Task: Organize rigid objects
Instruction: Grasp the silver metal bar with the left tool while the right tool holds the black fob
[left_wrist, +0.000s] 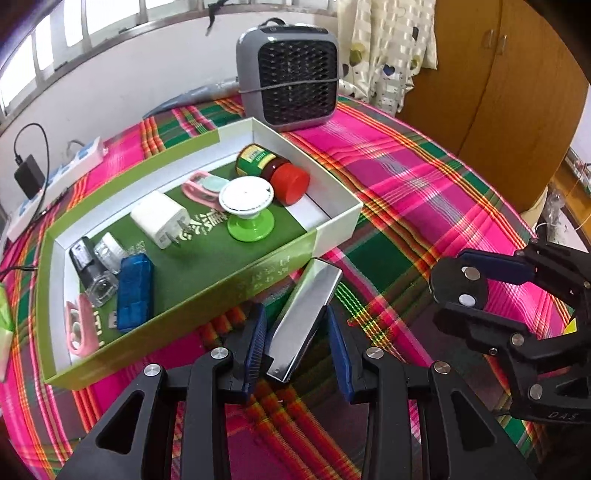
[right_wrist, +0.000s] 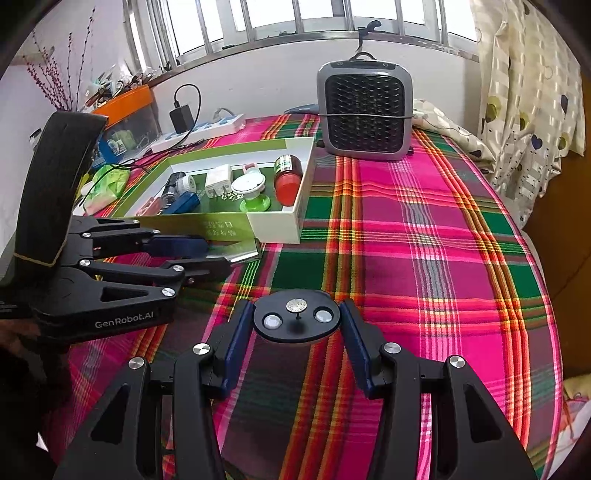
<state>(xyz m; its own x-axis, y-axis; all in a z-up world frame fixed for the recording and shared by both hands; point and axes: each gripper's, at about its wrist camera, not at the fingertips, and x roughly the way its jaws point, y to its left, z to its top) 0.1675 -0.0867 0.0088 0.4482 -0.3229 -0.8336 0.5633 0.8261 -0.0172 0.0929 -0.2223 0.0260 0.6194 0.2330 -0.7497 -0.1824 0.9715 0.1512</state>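
Observation:
A green and white box (left_wrist: 236, 284) on the plaid cloth holds a red-lidded jar (left_wrist: 273, 171), a white charger (left_wrist: 159, 218), a white-and-green stand (left_wrist: 246, 206), a blue stick (left_wrist: 135, 291) and pink clips. My left gripper (left_wrist: 297, 347) is shut on a silver metal bar (left_wrist: 304, 317), held just outside the box's near wall. It also shows in the right wrist view (right_wrist: 207, 254). My right gripper (right_wrist: 295, 332) is shut on a black round disc (right_wrist: 295, 317) with metal studs, above the cloth; the disc shows in the left wrist view (left_wrist: 458, 286).
A grey fan heater (left_wrist: 290, 74) stands behind the box. A white power strip (left_wrist: 55, 181) with a black adapter lies at the left by the wall. A green bag (right_wrist: 107, 184) and clutter sit left of the box. A wooden wardrobe (left_wrist: 498, 92) stands on the right.

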